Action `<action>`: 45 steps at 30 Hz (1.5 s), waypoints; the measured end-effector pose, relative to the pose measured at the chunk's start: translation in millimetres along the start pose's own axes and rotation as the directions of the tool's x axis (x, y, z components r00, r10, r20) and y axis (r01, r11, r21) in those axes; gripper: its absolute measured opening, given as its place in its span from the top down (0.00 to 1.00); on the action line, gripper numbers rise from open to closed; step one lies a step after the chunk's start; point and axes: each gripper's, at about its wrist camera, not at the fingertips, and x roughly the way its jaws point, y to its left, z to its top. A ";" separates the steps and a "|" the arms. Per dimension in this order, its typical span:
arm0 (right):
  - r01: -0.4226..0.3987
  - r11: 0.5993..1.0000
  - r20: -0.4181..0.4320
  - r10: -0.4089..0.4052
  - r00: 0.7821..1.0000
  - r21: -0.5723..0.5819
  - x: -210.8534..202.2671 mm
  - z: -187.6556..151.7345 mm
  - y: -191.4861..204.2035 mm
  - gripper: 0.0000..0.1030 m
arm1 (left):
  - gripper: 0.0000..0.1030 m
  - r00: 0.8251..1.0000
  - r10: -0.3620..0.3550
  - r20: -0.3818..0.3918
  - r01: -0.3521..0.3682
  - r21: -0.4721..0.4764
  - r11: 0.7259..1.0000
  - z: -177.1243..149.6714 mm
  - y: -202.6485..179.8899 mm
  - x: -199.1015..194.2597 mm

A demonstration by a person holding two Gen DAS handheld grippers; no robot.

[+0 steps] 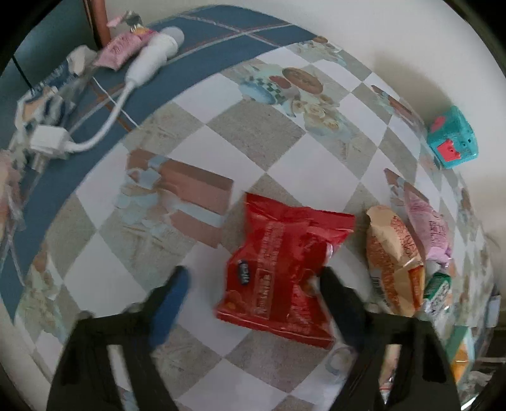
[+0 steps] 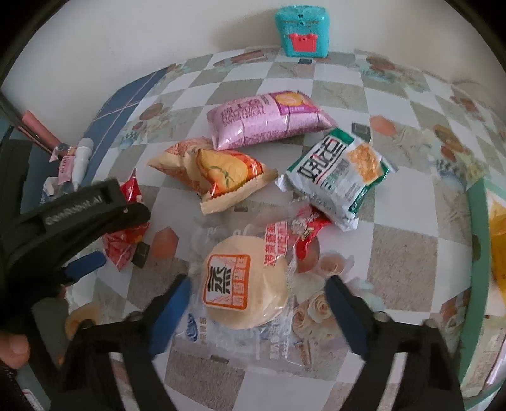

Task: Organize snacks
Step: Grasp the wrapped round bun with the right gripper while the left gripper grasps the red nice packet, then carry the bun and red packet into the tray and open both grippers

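Left gripper (image 1: 253, 278) spread wide over the red snack packet (image 1: 284, 268), which lies just left of the orange packet (image 1: 393, 262). Right gripper (image 2: 257, 289) likewise wide, straddling the round cake packet (image 2: 245, 284) just in front of that orange packet (image 2: 218, 172) on the checkered tablecloth (image 2: 401, 253).

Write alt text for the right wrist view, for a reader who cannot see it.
The open right gripper straddles a clear-wrapped round steamed cake on a checkered tablecloth. Beyond it lie a green-and-white packet, an orange packet and a pink packet, with a teal toy box against the wall. The left gripper reaches in over a red packet.
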 end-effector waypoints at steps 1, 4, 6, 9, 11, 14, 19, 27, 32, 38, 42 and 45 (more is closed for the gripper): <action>-0.006 1.000 0.000 0.006 1.000 0.004 -1.1 -0.9 -1.1 0.37 | 0.46 1.000 0.011 0.006 -0.011 0.001 1.000 -1.4 0.9 -2.8; -0.009 1.000 0.002 0.009 1.000 0.006 -6.3 -5.9 -3.5 0.44 | 0.46 1.000 0.002 -0.006 -0.002 -0.007 1.000 -6.9 4.7 -6.1; -0.010 1.000 -0.002 0.010 1.000 0.009 -7.5 -8.6 -5.6 0.45 | 0.46 1.000 0.009 -0.008 -0.009 -0.008 1.000 -13.0 5.4 -8.6; -0.021 0.999 -0.011 0.022 1.000 0.036 -14.1 -14.7 -14.1 0.47 | 0.47 1.000 -0.004 -0.021 0.003 -0.035 0.999 -26.6 6.7 -12.0; -0.024 0.998 -0.013 0.025 1.000 0.050 -21.5 -20.0 -21.3 0.48 | 0.47 1.000 0.001 -0.027 -0.003 -0.045 0.999 -35.9 4.8 -14.5; -0.041 0.995 -0.010 0.042 0.999 0.093 -34.6 -27.3 -35.7 0.48 | 0.47 1.000 0.020 -0.015 -0.020 -0.051 0.998 -51.7 -1.6 -24.0; -0.059 0.988 0.027 0.056 0.998 0.141 -62.9 -36.3 -61.1 0.48 | 0.47 1.000 -0.014 0.011 0.014 -0.060 0.998 -76.2 -18.4 -46.3; -0.080 0.964 0.122 0.050 0.991 0.255 -112.2 -39.0 -114.3 0.48 | 0.47 0.994 -0.062 0.095 0.062 0.004 0.998 -108.5 -76.8 -85.8; -0.061 0.938 0.205 -0.011 0.979 0.340 -144.9 -32.8 -160.5 0.48 | 0.47 0.985 -0.092 0.147 0.075 0.122 0.990 -116.2 -122.7 -107.0; 0.003 0.907 0.266 -0.127 0.956 0.422 -175.5 -27.6 -213.7 0.48 | 0.47 0.978 -0.143 0.151 0.105 0.231 0.967 -129.0 -182.1 -115.9; 0.038 0.869 0.259 -0.188 0.947 0.493 -181.5 -27.5 -252.8 0.48 | 0.47 0.974 -0.175 0.143 0.125 0.309 0.943 -141.1 -219.5 -119.4; 0.042 0.844 0.254 -0.207 0.945 0.535 -183.0 -30.2 -277.1 0.48 | 0.47 0.968 -0.205 0.142 0.138 0.379 0.915 -155.1 -249.8 -123.7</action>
